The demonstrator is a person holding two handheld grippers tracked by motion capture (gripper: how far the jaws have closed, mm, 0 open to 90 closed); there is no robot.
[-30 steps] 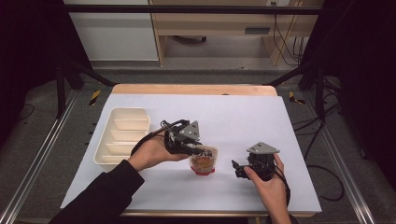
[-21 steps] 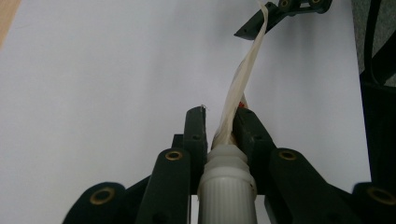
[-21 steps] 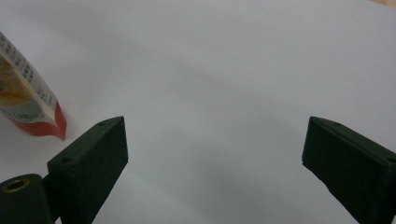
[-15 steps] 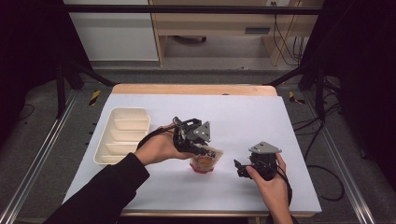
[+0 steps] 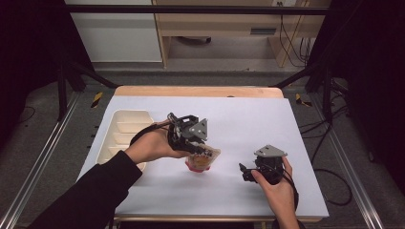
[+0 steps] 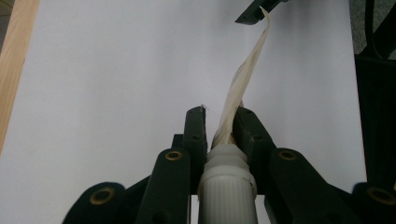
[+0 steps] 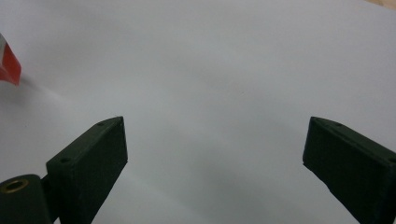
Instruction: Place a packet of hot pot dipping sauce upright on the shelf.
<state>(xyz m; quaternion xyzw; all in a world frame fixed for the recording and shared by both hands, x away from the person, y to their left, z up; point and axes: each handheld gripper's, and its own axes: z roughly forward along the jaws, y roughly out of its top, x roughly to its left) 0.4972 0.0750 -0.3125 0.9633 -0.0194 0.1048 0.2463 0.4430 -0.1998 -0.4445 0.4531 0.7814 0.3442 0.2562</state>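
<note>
A small pouch [image 5: 203, 160] with a red base and a pale upper part is held above the white table [image 5: 248, 119] by the left gripper [image 5: 198, 145], a little left of the table's middle and toward the near edge. In the left gripper view the two black jaws are seen closed on the pouch's thin upper edge [image 6: 238, 88], just above a white ribbed screw cap [image 6: 227, 184] that sits between the jaw arms; the flattened pale body is stretched away from the jaws, seen edge-on. Whether the red base rests on the table or hangs just clear of it cannot be told.

The right gripper [image 5: 246, 172] is held low near the front right part of the table, well apart from the pouch, with its jaws pointed toward it. Its jaws are spread wide and nothing is held between them; bare table is seen between them, and a red corner of the pouch [image 7: 8, 65] appears at the far left.

A cream tray [image 5: 119, 129] with several compartments lies at the table's left side, beside the left hand [image 5: 150, 148].
</note>
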